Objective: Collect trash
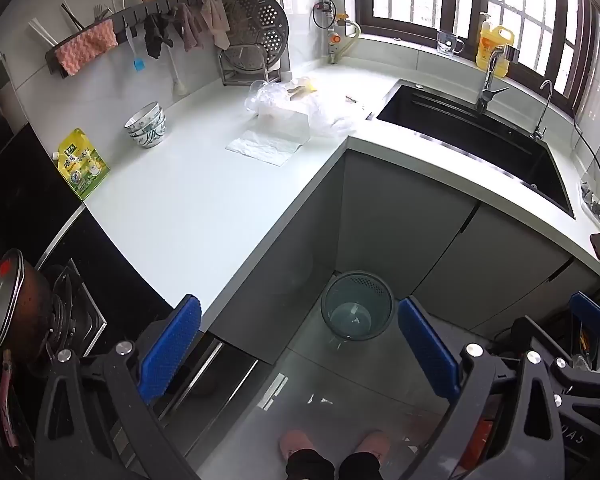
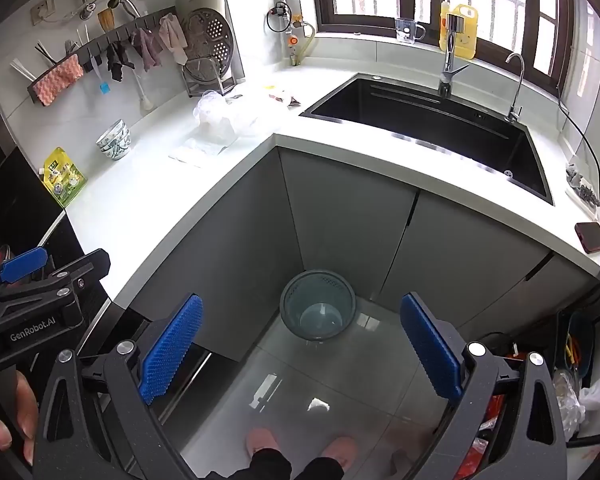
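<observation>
Left wrist view: a crumpled plastic bag (image 1: pixel 300 108) and a paper sheet (image 1: pixel 266 146) lie on the table (image 1: pixel 188 208) near the sink (image 1: pixel 472 136). Both the left gripper (image 1: pixel 298 350) and right gripper (image 2: pixel 300 350) have their fingers spread wide, holding nothing, above the bin (image 1: pixel 358 306) on the floor. Bowls (image 1: pixel 147 125) stand farther left.

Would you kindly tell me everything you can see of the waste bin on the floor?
The waste bin is a round, grey-green bin, seemingly plastic, with a band of small perforations below its rim. It stands upright on the glossy tiled floor, tucked into the inner corner where the grey cabinets meet. It appears empty, its pale bottom showing. Neither gripper touches it.
</observation>
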`<state>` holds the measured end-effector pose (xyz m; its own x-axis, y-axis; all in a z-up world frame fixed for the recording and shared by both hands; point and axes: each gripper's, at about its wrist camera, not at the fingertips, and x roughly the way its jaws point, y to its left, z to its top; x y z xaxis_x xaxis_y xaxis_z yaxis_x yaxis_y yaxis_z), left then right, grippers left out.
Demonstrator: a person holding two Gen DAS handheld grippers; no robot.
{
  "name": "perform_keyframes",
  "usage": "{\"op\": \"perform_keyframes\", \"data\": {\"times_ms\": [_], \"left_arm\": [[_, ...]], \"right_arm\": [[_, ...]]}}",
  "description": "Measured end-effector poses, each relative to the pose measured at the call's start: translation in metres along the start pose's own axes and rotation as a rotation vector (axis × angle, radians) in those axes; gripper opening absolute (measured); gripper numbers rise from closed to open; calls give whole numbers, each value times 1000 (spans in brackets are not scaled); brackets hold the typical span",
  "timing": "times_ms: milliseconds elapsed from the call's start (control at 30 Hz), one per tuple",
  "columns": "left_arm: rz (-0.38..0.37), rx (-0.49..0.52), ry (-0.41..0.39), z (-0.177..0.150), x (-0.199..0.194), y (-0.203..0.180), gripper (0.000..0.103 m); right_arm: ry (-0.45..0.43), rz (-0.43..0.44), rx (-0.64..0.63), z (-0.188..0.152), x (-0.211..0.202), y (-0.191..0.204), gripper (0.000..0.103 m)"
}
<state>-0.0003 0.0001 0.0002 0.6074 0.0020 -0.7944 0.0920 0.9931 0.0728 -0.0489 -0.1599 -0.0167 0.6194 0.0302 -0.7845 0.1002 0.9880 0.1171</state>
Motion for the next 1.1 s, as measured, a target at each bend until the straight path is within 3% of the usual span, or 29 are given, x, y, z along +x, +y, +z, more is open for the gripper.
{"op": "perform_keyframes", "data": {"times_ms": [1100], "left_arm": [[10, -4, -4, 4, -7, 6, 97]], "right_arm": [[-9, -14, 2, 2, -1, 0, 95]]}}
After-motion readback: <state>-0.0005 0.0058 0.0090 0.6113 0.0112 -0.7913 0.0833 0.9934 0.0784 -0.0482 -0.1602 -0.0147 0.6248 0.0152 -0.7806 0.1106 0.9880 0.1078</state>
